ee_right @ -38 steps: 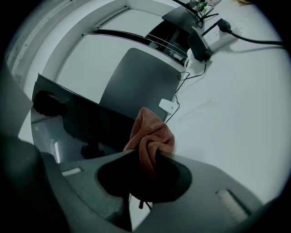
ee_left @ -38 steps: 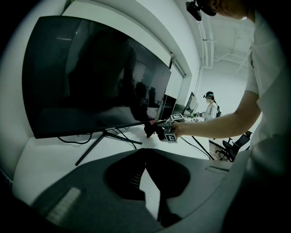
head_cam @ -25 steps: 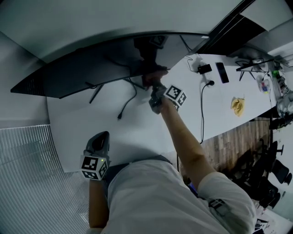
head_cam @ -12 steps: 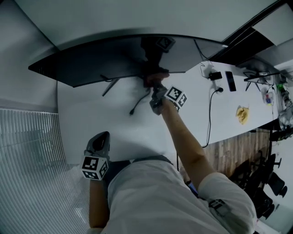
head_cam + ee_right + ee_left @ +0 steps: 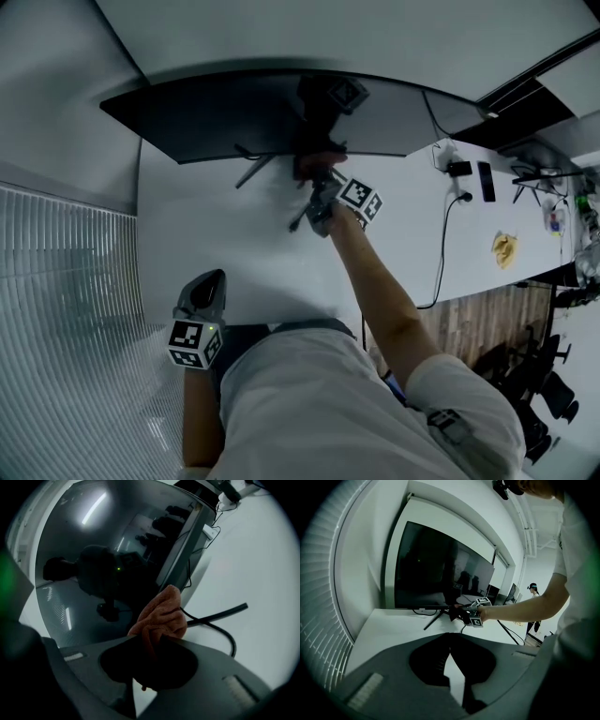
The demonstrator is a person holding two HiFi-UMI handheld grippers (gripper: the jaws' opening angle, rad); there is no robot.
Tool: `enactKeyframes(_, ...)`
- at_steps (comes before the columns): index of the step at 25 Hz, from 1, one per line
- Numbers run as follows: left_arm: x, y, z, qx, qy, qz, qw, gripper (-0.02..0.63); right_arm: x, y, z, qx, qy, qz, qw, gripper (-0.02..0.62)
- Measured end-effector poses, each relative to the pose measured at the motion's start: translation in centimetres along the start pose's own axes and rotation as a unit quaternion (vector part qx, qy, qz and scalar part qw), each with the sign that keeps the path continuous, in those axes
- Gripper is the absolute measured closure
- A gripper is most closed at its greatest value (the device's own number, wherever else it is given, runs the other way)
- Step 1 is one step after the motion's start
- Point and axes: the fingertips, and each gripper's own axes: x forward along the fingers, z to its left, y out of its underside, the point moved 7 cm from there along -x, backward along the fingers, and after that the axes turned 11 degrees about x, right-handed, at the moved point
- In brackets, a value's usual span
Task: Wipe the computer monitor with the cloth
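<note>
The wide dark monitor (image 5: 281, 117) stands at the back of the white desk (image 5: 206, 244). My right gripper (image 5: 314, 183) is shut on an orange-pink cloth (image 5: 314, 167) and holds it against the lower part of the screen near the stand. In the right gripper view the bunched cloth (image 5: 161, 616) sticks out of my right gripper (image 5: 152, 641) and touches the glossy monitor (image 5: 103, 559). My left gripper (image 5: 208, 278) hangs by the desk's front edge, shut and empty. In the left gripper view, my left gripper (image 5: 450, 641) points at the monitor (image 5: 426, 578) and the cloth (image 5: 454, 613).
A black cable (image 5: 218, 620) loops over the desk just under the cloth. The stand's leg (image 5: 253, 169) splays out left of the right gripper. A remote (image 5: 486, 181), a plugged adapter (image 5: 457, 169) and a yellow object (image 5: 506, 248) lie at the desk's right end. A ribbed panel (image 5: 66, 300) lies to the left.
The right gripper with the cloth has slid left along the bottom of the screen, closer to the stand and cable end. The left gripper has stayed put.
</note>
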Motion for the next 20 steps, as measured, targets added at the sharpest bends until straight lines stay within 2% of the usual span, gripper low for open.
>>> enactKeyframes(20, -5.6, 3.7, 6.6, -0.036, -0.040, -0.004, 0.9985, 0.600, 6.8, 10.0, 3.9, -0.019, -0.005, 0.059, 0.998, 0.522)
